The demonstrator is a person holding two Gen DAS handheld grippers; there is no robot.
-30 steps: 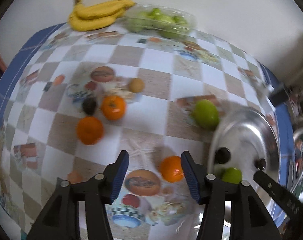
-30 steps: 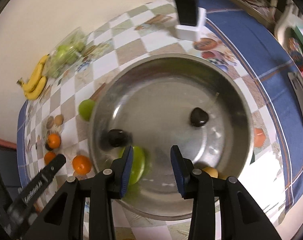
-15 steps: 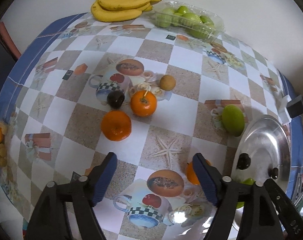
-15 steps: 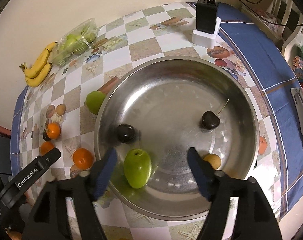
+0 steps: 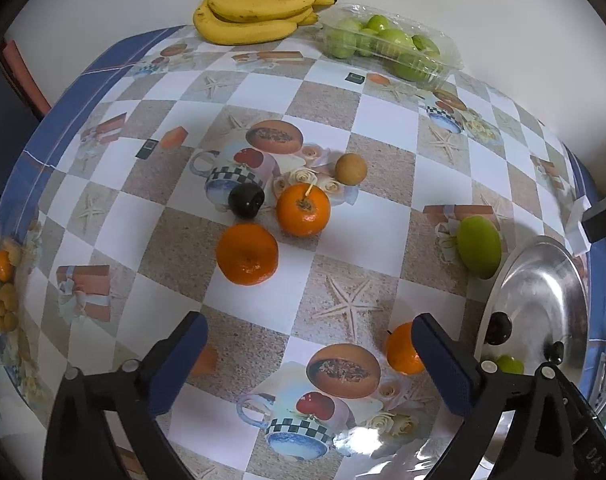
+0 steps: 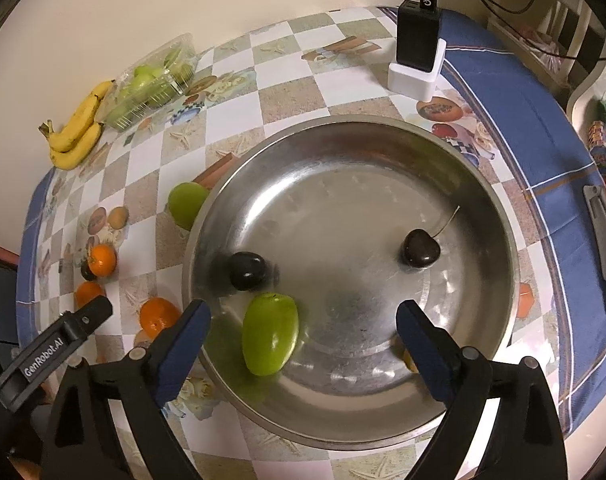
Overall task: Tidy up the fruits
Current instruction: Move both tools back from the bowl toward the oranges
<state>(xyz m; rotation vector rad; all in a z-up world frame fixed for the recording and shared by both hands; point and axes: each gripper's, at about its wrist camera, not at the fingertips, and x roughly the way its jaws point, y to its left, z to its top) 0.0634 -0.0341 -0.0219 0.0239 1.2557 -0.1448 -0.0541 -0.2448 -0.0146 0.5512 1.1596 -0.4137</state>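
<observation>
Steel is the material of the wide bowl (image 6: 491,216) seen under the right gripper (image 6: 303,344), whose jaws are spread wide and hold nothing. Between its fingers, nearer the left one, a green fruit (image 6: 269,334) is lying on the bowl floor. A dark plum (image 6: 247,270) is found just beyond this fruit, and a cherry (image 6: 419,253) with a stem is placed further ahead, to the right. A small yellow fruit (image 6: 409,358) is partly hidden behind the right finger.

The left gripper (image 5: 309,364) is also opened wide and is empty, held above the checked cloth (image 5: 115,168). An orange (image 5: 405,348) is touching the inner side of its right finger, or is just beside it; which one cannot be told. Ahead of the jaws, two more oranges (image 5: 247,254) are seen close together, with a dark fruit (image 5: 246,200) and a small brown fruit (image 5: 351,169) near them. Another green fruit (image 5: 479,246) is lying ahead to the right, just beside the bowl rim. Far ahead, bananas (image 5: 255,16) and a clear box (image 5: 391,48) of green fruits are placed at the wall.
</observation>
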